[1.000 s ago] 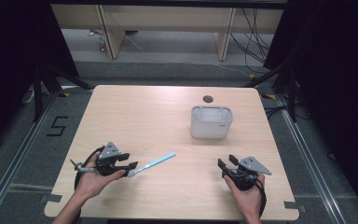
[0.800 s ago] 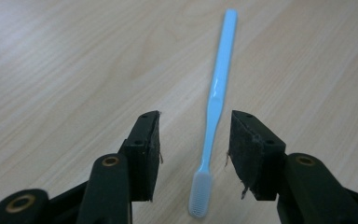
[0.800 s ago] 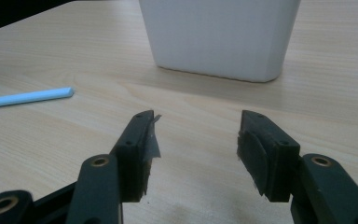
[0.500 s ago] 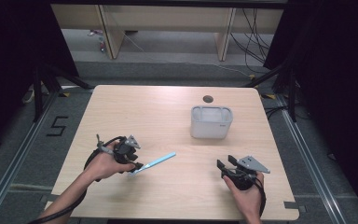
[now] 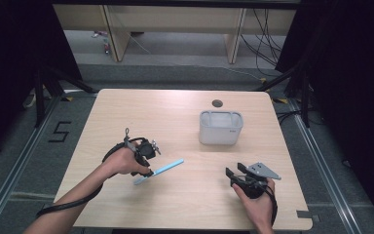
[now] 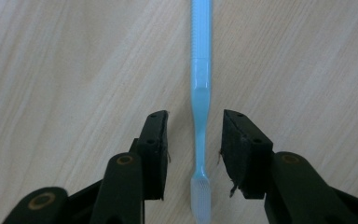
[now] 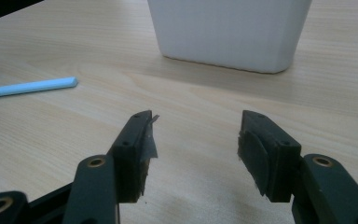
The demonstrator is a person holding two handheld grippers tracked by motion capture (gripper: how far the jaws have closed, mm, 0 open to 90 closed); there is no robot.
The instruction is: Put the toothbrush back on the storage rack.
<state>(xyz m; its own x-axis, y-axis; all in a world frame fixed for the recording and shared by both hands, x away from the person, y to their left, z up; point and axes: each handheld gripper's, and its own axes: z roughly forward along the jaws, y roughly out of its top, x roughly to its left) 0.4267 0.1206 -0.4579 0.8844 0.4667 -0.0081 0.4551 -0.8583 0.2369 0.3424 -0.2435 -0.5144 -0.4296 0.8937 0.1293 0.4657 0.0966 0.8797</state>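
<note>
Left gripper (image 5: 146, 155) is down over the brush end of the blue toothbrush (image 5: 159, 171), near the left-front of the tabletop (image 5: 175, 105). Seen along the left gripper (image 6: 193, 140), the toothbrush (image 6: 200, 84) lies flat on the wood, its neck running between the two jaws, bristle head at the bottom near the gripper body, handle pointing away. Jaws have just been closing with the toothbrush between them, but there's a visible gap on each side, pads not touching it yet. Not gripped.

Right gripper (image 5: 237, 174) sits at the right-front of the tabletop, held in the person's right hand (image 5: 255, 204), grey three-cornered plate on top. Seen along the right gripper (image 7: 196, 135), its jaws stand wide apart, nothing between them, just bare wood. The white plastic container (image 7: 228, 32) is ahead of it, standing upright; the handle tip of the toothbrush (image 7: 28, 87) shows off to its left.

From above, the container (image 5: 220, 127) stands right of centre, well apart from the toothbrush. A small round hole (image 5: 217, 103) in the tabletop is just behind it.
</note>
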